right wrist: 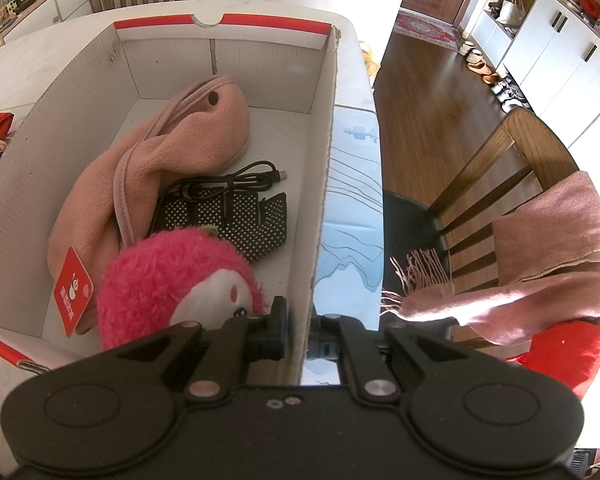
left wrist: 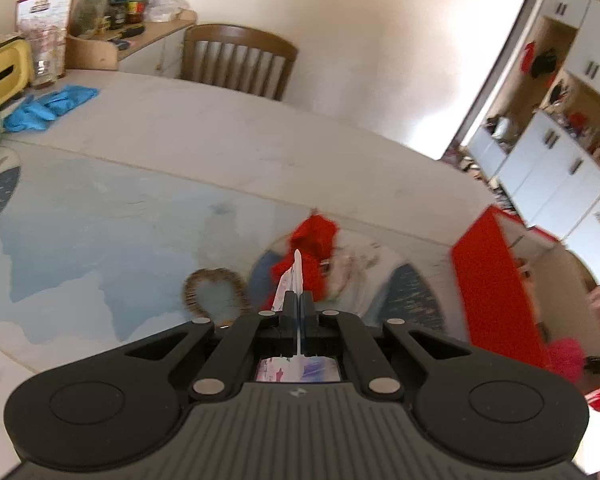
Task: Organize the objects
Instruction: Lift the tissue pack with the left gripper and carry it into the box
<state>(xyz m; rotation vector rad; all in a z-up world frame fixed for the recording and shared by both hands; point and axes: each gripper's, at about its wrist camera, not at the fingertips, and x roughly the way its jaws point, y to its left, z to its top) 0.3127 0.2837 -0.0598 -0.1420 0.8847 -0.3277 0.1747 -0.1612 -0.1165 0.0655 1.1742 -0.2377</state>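
The left gripper (left wrist: 299,304) is pinching a thin white tag (left wrist: 294,276) edge-on, its red plush toy (left wrist: 312,256) lying just beyond on the table (left wrist: 220,128). The right gripper (right wrist: 298,320) is clamping the box (right wrist: 324,168) wall, with pink fleece (right wrist: 160,160) and a pink plush (right wrist: 168,280) lying inside.

No legible text, even on the red tag (right wrist: 73,291) or bag label (left wrist: 41,9).

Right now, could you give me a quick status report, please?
Left hand-held gripper shut on thin card. Right hand-held gripper clamps box wall. Box holds pink plush.
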